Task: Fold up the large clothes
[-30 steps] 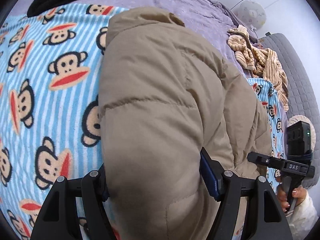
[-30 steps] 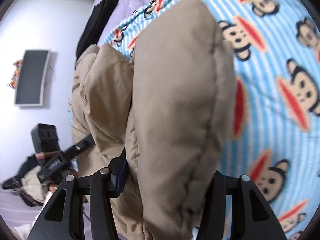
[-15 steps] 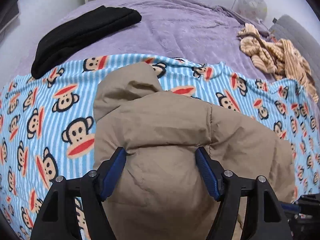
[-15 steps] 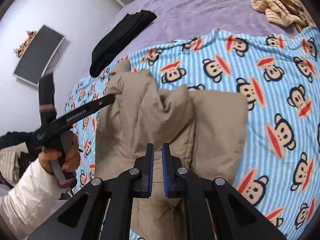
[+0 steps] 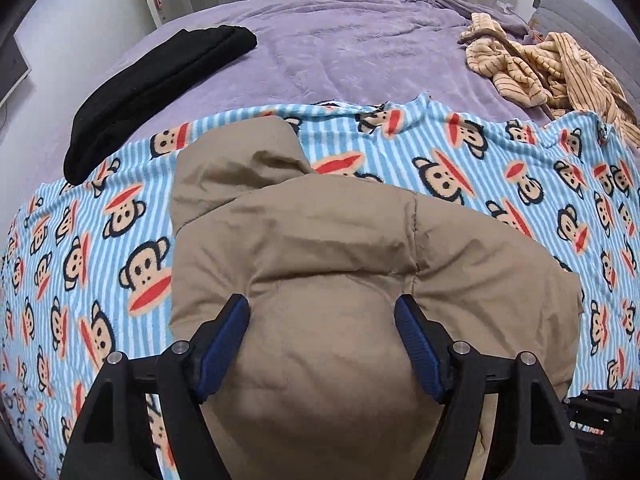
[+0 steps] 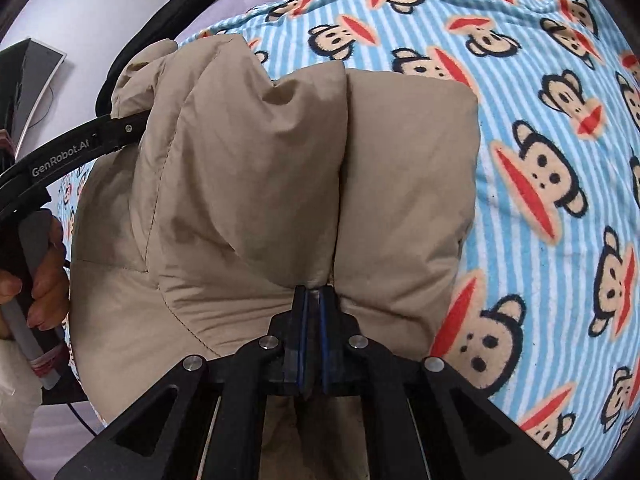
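Note:
A tan puffer jacket (image 5: 320, 264) lies folded in a bundle on a blue striped monkey-print blanket (image 5: 80, 248). My left gripper (image 5: 322, 320) is open, its blue pads either side of the jacket's near bulge. In the right wrist view the jacket (image 6: 260, 160) fills the middle. My right gripper (image 6: 313, 300) is shut, pinching a fold of the jacket at its near edge. The left gripper's arm (image 6: 72, 152) and the hand holding it show at the left of that view.
The blanket (image 6: 540, 160) covers a purple bed (image 5: 340, 48). A folded black garment (image 5: 152, 88) lies at the back left. A striped yellow garment (image 5: 552, 64) is heaped at the back right. A grey headboard (image 5: 592, 20) stands far right.
Both grippers have pulled back from the jacket, which now lies lower and flatter on the blanket. The right gripper went from wide around the jacket to shut on a fold. The left stays open.

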